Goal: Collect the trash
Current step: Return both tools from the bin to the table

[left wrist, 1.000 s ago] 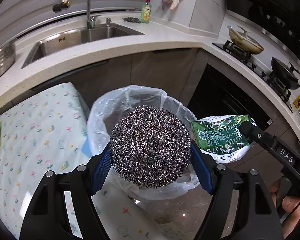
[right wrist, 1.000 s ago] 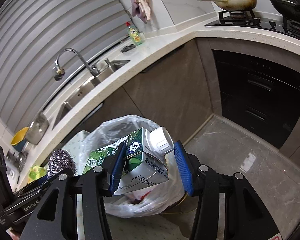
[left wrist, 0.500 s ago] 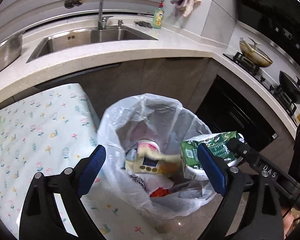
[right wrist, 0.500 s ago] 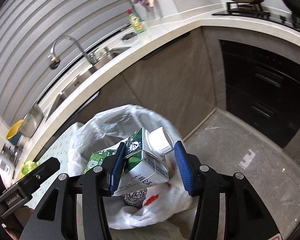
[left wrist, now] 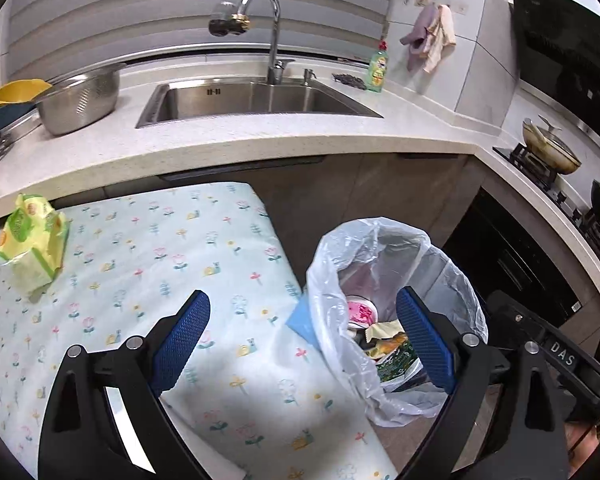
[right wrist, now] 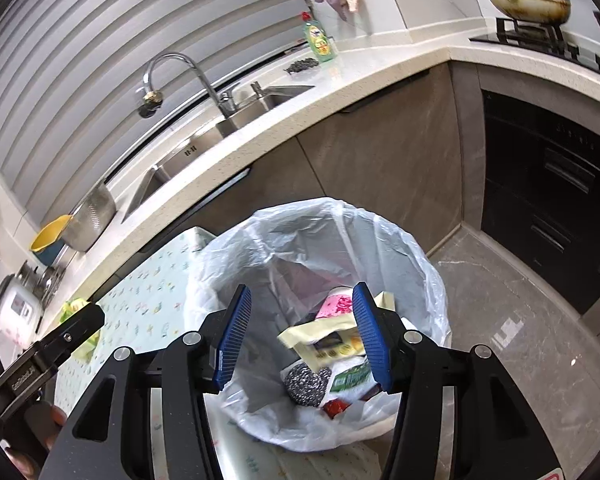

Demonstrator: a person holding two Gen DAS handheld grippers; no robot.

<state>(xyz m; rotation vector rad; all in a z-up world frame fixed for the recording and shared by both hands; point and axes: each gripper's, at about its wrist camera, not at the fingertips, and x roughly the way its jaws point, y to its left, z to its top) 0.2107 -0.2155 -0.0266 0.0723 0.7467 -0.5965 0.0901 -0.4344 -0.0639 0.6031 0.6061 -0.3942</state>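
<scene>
Both hand-held grippers are empty, the left hand-held gripper (left wrist: 302, 336) wide, the right hand-held gripper (right wrist: 302, 340) just opening above the lined bin (right wrist: 432, 280), where scourer (right wrist: 306, 384) and, seemingly, carton (right wrist: 350, 378) lie lower centre.

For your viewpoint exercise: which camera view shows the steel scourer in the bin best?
The right wrist view: the scourer lies in plain sight in the bin bag, between the wrappers. In the left wrist view the bag's near wall and other rubbish hide it.

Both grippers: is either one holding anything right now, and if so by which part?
Nothing is held. The left gripper stands open and empty over the table; the right gripper, jaws just opening, is empty above the trash bag.
</scene>
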